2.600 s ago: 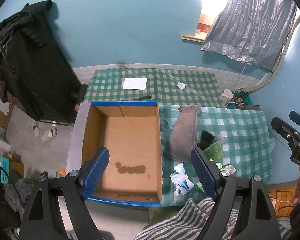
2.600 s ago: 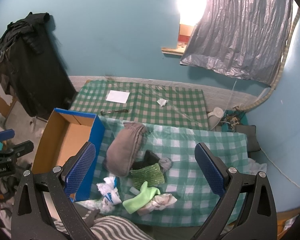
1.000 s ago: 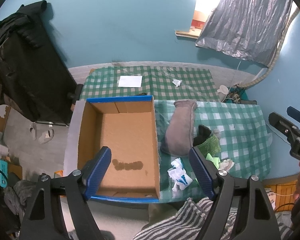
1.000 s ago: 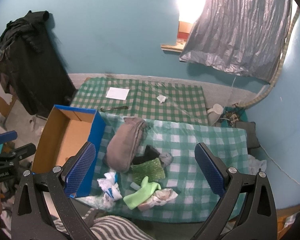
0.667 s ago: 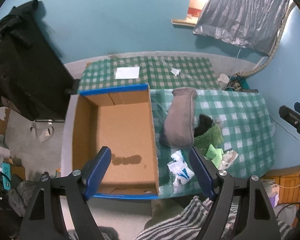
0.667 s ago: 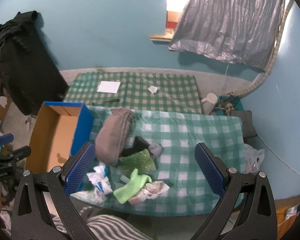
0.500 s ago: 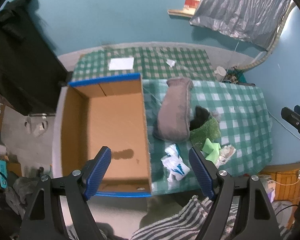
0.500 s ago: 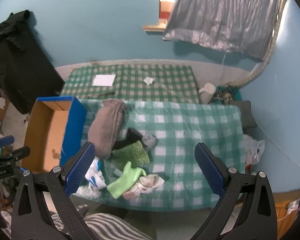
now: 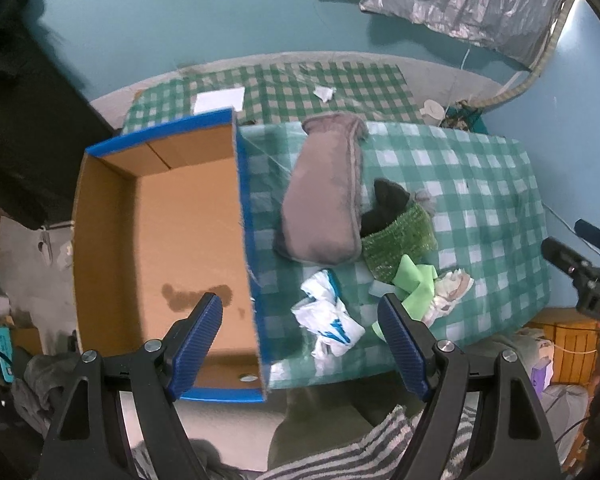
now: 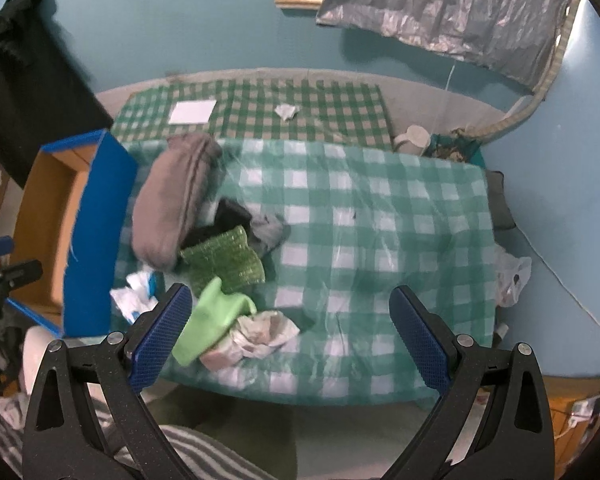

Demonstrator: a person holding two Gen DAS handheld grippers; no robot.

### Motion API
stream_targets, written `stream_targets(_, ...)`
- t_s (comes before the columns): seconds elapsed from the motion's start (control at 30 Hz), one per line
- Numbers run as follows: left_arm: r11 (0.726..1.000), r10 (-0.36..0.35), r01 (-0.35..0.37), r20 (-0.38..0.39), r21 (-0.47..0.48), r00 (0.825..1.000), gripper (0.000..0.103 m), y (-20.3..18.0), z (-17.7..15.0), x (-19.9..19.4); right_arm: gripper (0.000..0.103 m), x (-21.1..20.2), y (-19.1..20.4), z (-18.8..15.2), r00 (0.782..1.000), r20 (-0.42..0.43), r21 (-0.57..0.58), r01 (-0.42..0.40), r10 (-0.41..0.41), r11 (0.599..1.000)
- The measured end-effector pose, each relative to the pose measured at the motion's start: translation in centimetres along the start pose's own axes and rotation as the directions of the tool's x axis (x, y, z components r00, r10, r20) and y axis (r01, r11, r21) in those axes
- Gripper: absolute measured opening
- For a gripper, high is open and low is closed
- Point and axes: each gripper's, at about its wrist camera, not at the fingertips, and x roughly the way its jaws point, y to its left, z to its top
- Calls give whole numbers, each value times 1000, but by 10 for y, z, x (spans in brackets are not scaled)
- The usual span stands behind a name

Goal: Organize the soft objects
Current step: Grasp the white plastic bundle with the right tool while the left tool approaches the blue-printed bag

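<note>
On the green checked tablecloth (image 10: 380,208), the sock pile (image 10: 220,256) lies centre-left, beside the empty cardboard box (image 9: 160,232). Right gripper (image 10: 290,332) and left gripper (image 9: 300,332) both hang wide open, empty; the right looks nearer.

1. The black cloth (image 9: 388,202) lies partly under the grey pillow (image 9: 324,196) and the green scrubber (image 9: 396,240), so its shape cannot be told.
2. The small grey cloth (image 10: 269,232) is half hidden behind the scrubber.
3. The right wrist view cuts most of the box (image 10: 52,224) floor from sight.
4. The striped cloth (image 9: 352,456) runs off the bottom edge.
5. The dark clothing (image 10: 24,92) at left is blurred.
</note>
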Motion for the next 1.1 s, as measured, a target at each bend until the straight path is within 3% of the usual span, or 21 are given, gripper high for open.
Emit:
stream_targets(0.57, 999, 27, -29, -134, -16, 991, 81, -24, -15, 79, 98, 101, -3, -43, 975, -197, 24, -103, 106, 994)
stream_targets(1.1, 997, 77, -81, -215, -11, 974, 81, -35, -26, 130, 98, 158, 13, -63, 945, -306, 48, -105, 114, 993)
